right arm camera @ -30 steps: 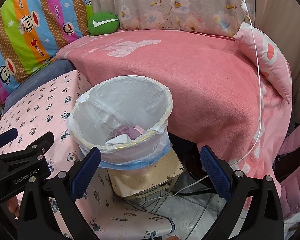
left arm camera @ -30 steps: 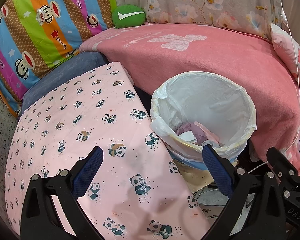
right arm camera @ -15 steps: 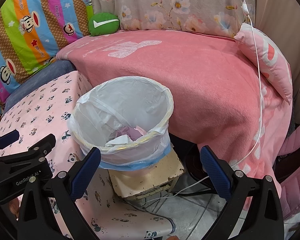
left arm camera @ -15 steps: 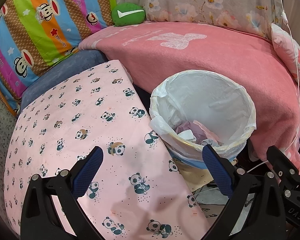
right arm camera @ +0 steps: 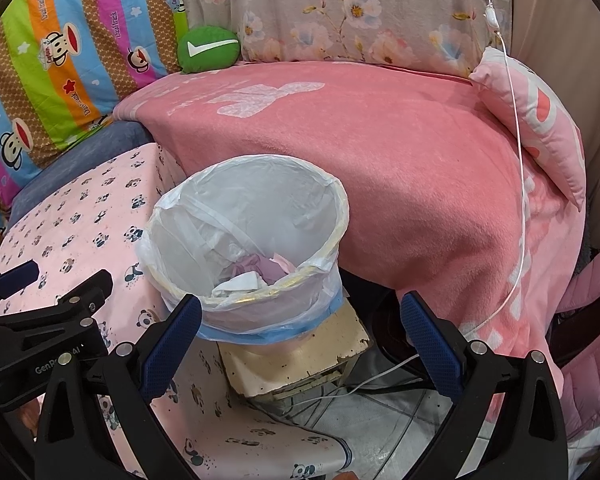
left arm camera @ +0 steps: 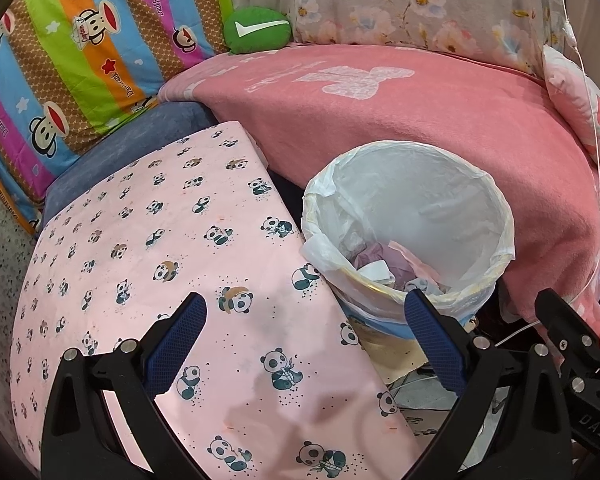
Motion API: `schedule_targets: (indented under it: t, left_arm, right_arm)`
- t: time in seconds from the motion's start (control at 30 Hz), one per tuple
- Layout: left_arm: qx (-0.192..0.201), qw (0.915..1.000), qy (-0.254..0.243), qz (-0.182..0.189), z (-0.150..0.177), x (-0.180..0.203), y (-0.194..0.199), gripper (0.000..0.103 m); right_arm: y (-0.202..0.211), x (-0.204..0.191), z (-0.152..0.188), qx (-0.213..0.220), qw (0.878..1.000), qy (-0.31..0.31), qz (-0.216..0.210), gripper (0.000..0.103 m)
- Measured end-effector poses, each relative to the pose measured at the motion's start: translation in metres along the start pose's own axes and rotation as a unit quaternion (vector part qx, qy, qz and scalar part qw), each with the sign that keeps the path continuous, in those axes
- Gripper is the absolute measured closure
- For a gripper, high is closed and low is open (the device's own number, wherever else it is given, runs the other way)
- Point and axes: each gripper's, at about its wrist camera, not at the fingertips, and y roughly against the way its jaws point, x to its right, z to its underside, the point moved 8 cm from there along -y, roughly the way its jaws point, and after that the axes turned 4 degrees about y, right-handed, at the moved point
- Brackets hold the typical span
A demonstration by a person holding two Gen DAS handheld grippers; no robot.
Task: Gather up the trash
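A round bin (left arm camera: 492, 200) lined with a thin white bag stands between a panda-print surface and a pink blanket; the right wrist view shows the same bin (right arm camera: 260, 316). Crumpled white and pale pink trash (left arm camera: 384, 264) lies at the bottom, trash (right arm camera: 252, 276). My left gripper (left arm camera: 306, 334) hovers open over the panda surface, its right finger near the bin's front rim. My right gripper (right arm camera: 300, 330) is open in front of the bin, holding nothing. The left gripper's body (right arm camera: 40, 320) shows at that view's left edge.
The bin sits on a worn cream stool (right arm camera: 300, 356) with white cables (right arm camera: 380, 380) on the tiled floor. The panda-print cover (left arm camera: 160, 248) fills the left. A pink blanket (right arm camera: 380, 152), pink pillow (right arm camera: 540, 116), green cushion (left arm camera: 256, 30) and striped monkey-print quilt (left arm camera: 60, 60) lie behind.
Both grippers have drifted slightly; the bin sits a touch lower in the right wrist view. Both stay open and nothing was picked up.
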Motion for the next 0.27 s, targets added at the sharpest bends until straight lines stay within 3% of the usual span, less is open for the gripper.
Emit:
schedule_targets:
  t: [0.27]
  left_arm:
    - [-0.004,0.9999,-0.008,0.006,-0.0007,0.0029,-0.002,0.008]
  right_arm:
    - [-0.0004,-0.0021,-0.0025,0.0,1.0,-0.001,-0.001,0.005]
